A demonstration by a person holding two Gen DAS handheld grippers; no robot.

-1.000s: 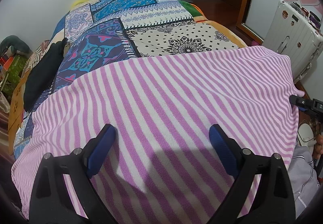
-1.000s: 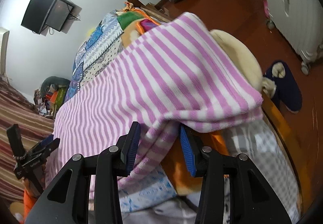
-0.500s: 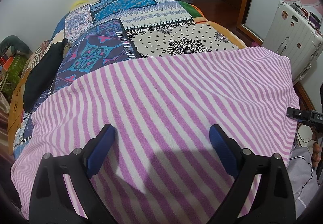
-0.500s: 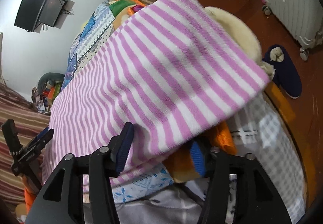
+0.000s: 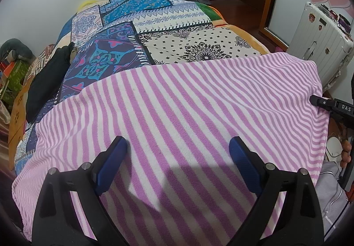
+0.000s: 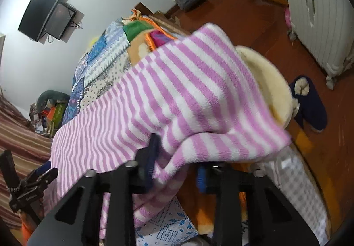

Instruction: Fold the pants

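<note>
The bed (image 5: 194,46), covered in a patchwork spread, was overlaid at six o'clock by the pink-striped pants (image 5: 188,113). The left gripper (image 5: 178,164) was held over them, its fingers (image 5: 111,164) wide apart on nothing. The right gripper (image 6: 174,170) had just been closing; its fingers (image 6: 148,168) were seen clamped on the pants' bunched edge at five o'clock.

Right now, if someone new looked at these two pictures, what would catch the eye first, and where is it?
The pink and white striped pants dominate, spread over the near end of the bed and covering part of the patchwork bedspread. The left hand-held gripper hovers open above them. At the bed's edge, the right hand-held gripper has just been closing, with a bunched fold of the striped fabric between its jaws.
</note>
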